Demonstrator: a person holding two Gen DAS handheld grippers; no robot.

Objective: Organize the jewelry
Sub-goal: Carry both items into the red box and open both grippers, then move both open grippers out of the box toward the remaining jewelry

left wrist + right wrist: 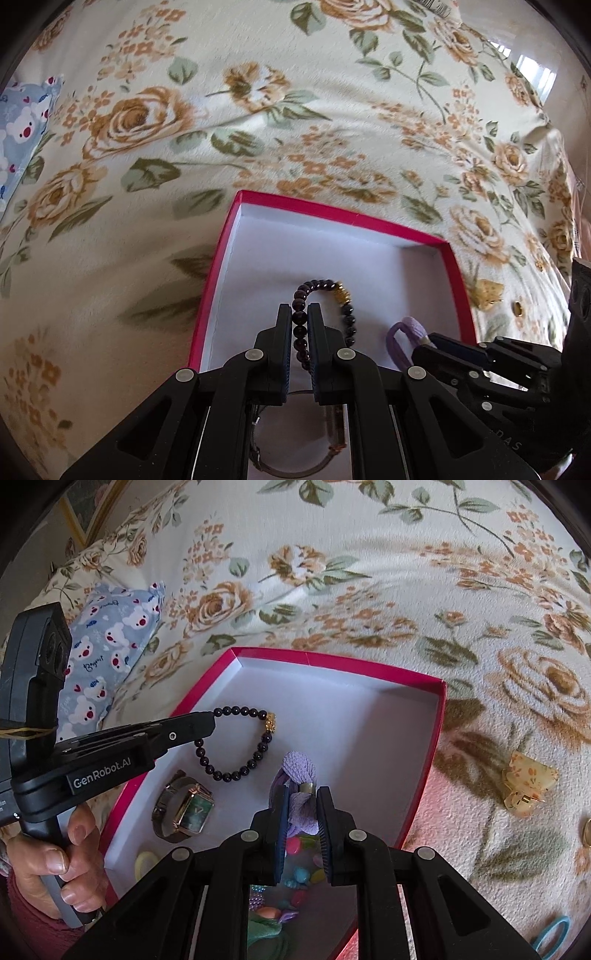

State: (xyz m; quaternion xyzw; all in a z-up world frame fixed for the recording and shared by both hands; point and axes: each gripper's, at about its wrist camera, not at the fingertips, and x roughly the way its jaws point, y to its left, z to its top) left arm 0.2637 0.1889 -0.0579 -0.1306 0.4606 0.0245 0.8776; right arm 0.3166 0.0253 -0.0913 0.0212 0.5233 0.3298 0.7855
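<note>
A red box with a white inside (369,221) (439,716) lies on the floral bedspread. My left gripper (299,310) (210,722) is shut on a dark beaded bracelet with a gold charm (343,293) (240,771), held over the box floor. My right gripper (301,794) (424,341) is shut on a purple fabric hair tie (299,768) (400,334), also inside the box. A square-faced watch (188,808) (332,439) lies in the box near its front left.
A yellow hair claw (528,786) (487,291), a gold ring (587,832) (518,308) and a blue hair loop (550,938) lie on the bedspread right of the box. Colourful beads and hair ties (295,875) lie in the box's near end. A blue bear-print pillow (107,646) lies at the left.
</note>
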